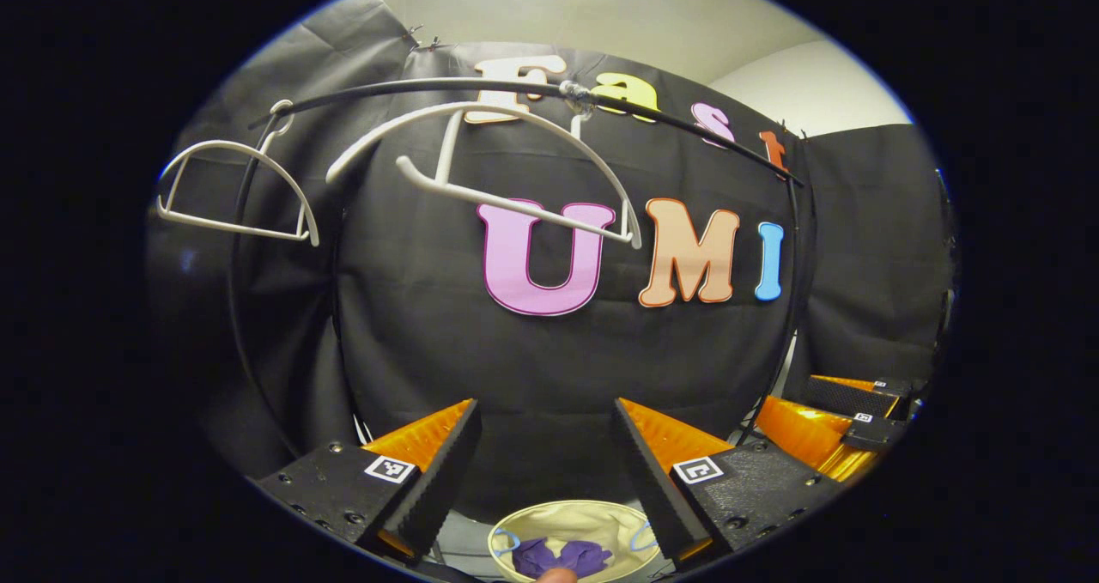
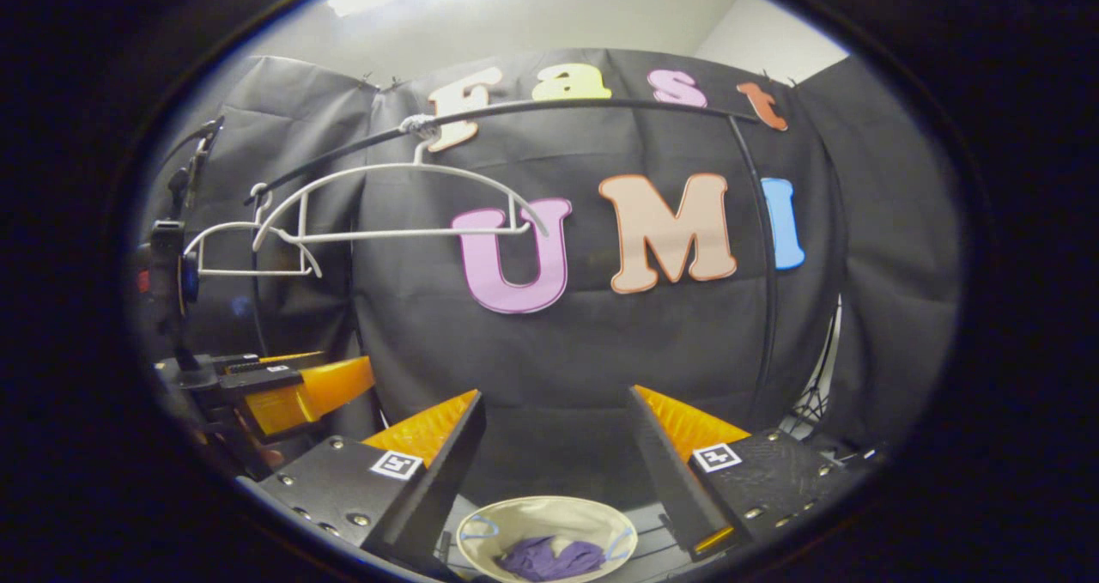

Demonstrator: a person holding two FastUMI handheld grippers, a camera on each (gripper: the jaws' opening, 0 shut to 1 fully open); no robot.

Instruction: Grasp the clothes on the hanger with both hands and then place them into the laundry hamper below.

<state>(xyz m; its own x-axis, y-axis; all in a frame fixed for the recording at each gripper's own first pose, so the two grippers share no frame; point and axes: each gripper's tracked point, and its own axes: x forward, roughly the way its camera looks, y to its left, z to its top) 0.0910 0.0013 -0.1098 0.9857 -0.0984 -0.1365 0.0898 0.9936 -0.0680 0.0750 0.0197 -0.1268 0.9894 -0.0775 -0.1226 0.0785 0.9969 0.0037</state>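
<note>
Purple garment (image 1: 562,557) was seen in hamper (image 1: 573,514) below left tongs (image 1: 547,458) and right tongs (image 2: 555,450) — both wide, nothing held. Hangers (image 1: 515,171) above were bare — task judged essentially done.

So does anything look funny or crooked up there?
Yes: the nearer white hanger hangs tilted on the black rail, one end lower. Both hangers are bare; the purple clothes lie in the hamper.

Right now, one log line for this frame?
left tongs open | right tongs open | white plastic hangers bare on black rail | purple garment in cream fabric hamper
</note>
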